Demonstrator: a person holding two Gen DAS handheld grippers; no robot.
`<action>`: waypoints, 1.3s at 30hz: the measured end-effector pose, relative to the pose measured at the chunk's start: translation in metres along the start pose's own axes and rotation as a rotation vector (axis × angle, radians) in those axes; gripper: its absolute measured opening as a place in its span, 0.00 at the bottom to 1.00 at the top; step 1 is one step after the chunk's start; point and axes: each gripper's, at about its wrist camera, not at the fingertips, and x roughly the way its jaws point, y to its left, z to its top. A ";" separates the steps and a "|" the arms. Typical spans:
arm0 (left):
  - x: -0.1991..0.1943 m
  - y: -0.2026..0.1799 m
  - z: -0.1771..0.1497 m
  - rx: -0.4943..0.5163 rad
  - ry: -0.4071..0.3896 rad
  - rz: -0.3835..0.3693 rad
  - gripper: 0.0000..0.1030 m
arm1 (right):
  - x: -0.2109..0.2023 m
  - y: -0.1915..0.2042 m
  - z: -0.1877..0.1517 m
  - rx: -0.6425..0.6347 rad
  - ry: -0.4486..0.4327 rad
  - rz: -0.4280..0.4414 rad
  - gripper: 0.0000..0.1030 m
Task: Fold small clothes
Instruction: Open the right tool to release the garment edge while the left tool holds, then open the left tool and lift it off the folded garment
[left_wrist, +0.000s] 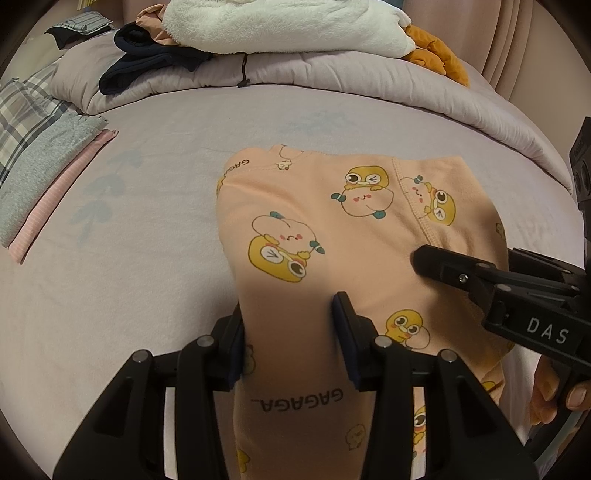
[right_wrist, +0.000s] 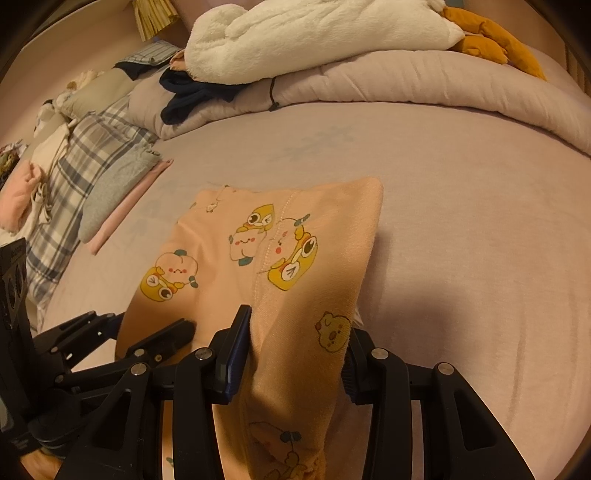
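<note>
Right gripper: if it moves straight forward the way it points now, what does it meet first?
The right gripper would first push into the peach printed garment already between its fingers; beyond that lies the lilac bedsheet. Depth is uncertain.

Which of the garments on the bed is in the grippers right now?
The peach cartoon-print garment, mid-bed. Left gripper and right gripper both pinch it; the grey and pink folded pieces lie untouched at left.
</note>
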 end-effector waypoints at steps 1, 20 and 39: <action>0.000 0.000 0.000 0.000 0.001 0.001 0.44 | 0.000 0.000 0.000 0.001 0.001 0.000 0.40; -0.005 0.005 0.000 -0.009 0.008 0.022 0.56 | -0.008 -0.015 -0.001 0.053 0.002 0.000 0.49; -0.011 0.010 -0.006 -0.027 0.018 0.057 0.75 | -0.016 -0.027 -0.007 0.116 -0.006 0.000 0.55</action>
